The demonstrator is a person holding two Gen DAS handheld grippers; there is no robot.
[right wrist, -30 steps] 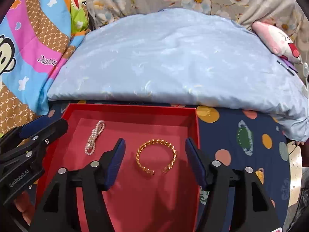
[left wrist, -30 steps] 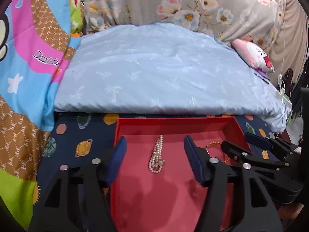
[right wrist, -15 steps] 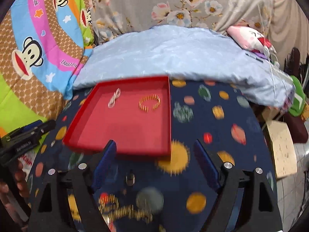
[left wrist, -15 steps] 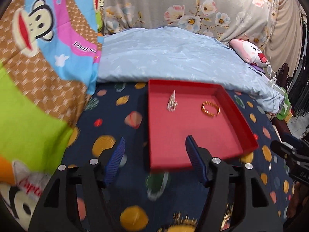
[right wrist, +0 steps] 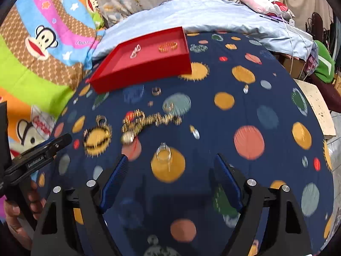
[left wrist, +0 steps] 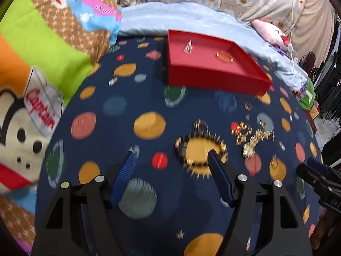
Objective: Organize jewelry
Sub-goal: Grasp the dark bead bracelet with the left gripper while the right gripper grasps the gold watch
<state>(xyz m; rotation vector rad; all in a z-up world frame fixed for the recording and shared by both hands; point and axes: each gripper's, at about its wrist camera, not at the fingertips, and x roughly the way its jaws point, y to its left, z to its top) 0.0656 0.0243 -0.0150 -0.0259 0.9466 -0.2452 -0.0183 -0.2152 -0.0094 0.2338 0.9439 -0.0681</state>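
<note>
A red tray point(left wrist: 213, 76) point(right wrist: 147, 68) lies far ahead on the dark blue planet-print sheet. In it are a pearl bracelet point(left wrist: 188, 46) point(right wrist: 135, 51) and a gold bangle point(left wrist: 224, 56) point(right wrist: 168, 46). A gold chain with a pendant point(right wrist: 147, 121) point(left wrist: 251, 136) lies on the sheet between the tray and me. Gold rings point(right wrist: 156, 90) point(right wrist: 101, 120) and a clear ring point(right wrist: 163, 152) lie loose nearby. My left gripper point(left wrist: 171, 160) is open and empty. My right gripper point(right wrist: 170, 165) is open and empty, just behind the clear ring.
A pale blue pillow point(right wrist: 202, 19) lies behind the tray. A bright monkey-print blanket point(left wrist: 42, 53) lies at the left. A pink plush point(right wrist: 264, 2) and a white cable lie at the back right. The bed edge and a beige stool point(right wrist: 317, 106) are at the right.
Both grippers have pulled back and up from the tray, where they hovered over the pearl bracelet and bangle. The loose jewelry on the sheet has come into view. Both stay open.
</note>
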